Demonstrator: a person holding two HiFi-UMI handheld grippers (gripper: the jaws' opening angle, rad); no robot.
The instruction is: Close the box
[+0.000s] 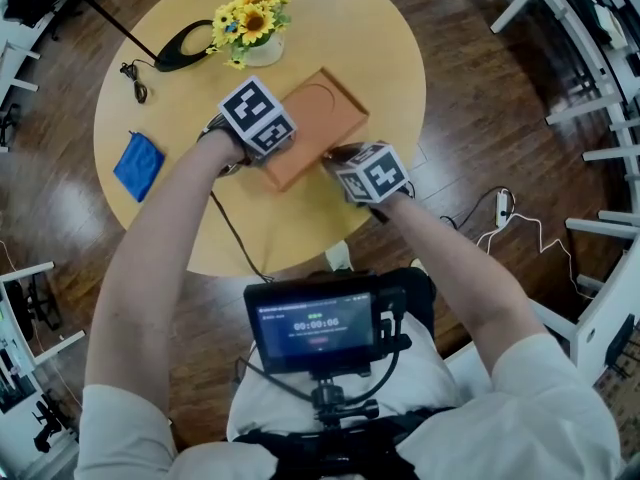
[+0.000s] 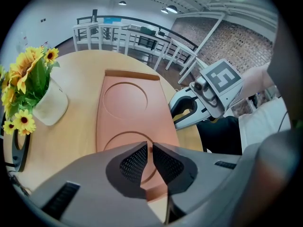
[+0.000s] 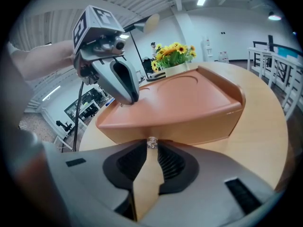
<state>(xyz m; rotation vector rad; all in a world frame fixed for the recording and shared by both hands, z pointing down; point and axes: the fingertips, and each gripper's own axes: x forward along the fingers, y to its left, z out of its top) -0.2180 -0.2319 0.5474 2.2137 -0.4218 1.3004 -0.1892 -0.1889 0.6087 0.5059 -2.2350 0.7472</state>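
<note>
Round wooden table [image 1: 380, 88], its 6 o'clock rim cut off by our forearms and the chest-mounted monitor [image 1: 318, 323]. Terracotta box [image 1: 320, 118] sits just toward 3 o'clock of the table's centre, lid lying flat. The marker cubes cover its 9 o'clock end and 5 o'clock edge in the head view. Left gripper [image 2: 151, 148] hangs over the lid's near end, jaws drawn together with nothing between them. Right gripper [image 3: 152, 146] is at the box's front wall, jaws also drawn together. Sunflowers [image 1: 250, 18] in a white pot [image 1: 268, 50] at 12 o'clock. Blue cloth [image 1: 138, 165] at 9 o'clock. A small silvery fitting [image 3: 152, 142] sits right at the right gripper's tips; we cannot tell whether they pinch it.
</note>
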